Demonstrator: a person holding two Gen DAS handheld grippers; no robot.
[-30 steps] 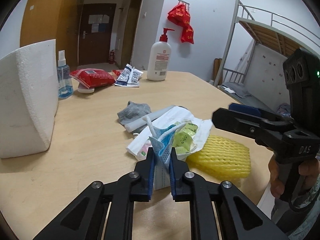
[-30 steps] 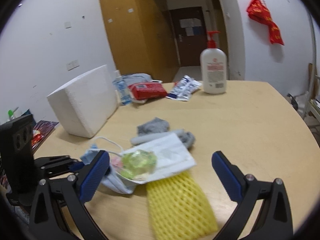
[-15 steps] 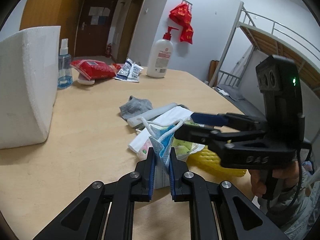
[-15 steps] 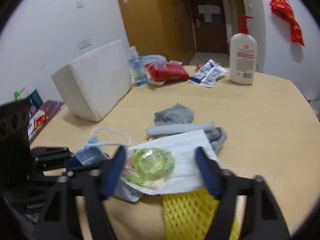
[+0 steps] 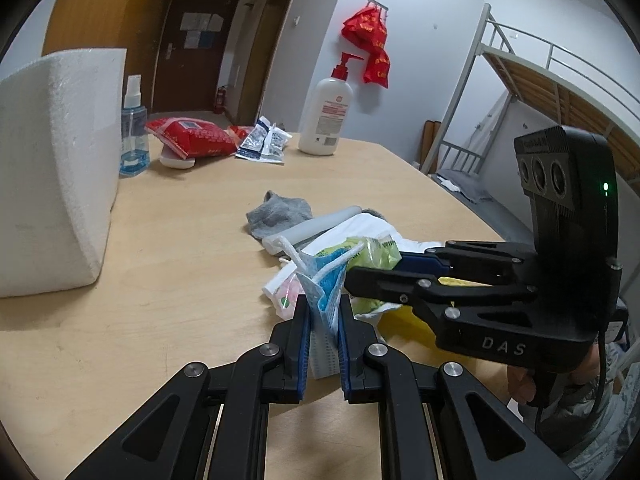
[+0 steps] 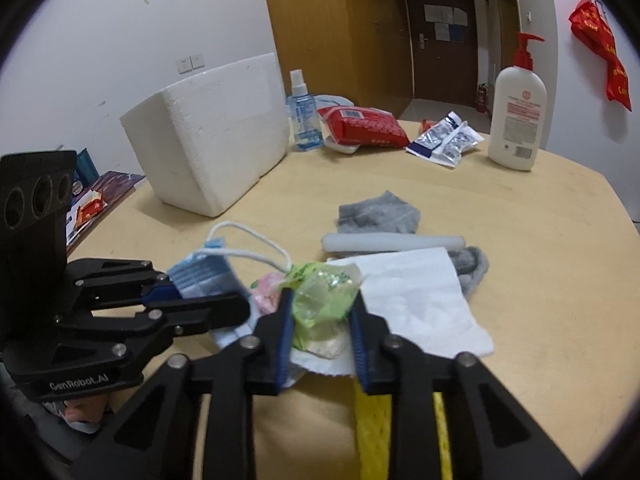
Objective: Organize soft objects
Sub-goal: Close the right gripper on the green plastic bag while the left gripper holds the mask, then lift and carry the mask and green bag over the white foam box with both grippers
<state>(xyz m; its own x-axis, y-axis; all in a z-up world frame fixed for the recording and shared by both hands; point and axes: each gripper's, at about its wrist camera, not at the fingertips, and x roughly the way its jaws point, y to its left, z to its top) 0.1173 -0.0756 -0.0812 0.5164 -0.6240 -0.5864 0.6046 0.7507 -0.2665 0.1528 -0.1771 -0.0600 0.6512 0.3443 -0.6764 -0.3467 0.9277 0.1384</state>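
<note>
Two grippers are working the pile on the table: at left, the left gripper is pinching a limp blue face mask; beside it, the right gripper, jaws just closing, is squeezing a light, crinkly green wrapper across its middle.

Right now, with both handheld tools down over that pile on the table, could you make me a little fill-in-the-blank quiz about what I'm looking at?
1. The left tool is clamped on a blue face ____.
2. The right tool pinches a crinkly wrapper coloured ____.
3. The tall white pump bottle has a ____ pump on top.
4. Behind the white paper towel lies a grey ____.

Missing words: mask; green; red; sock
</note>
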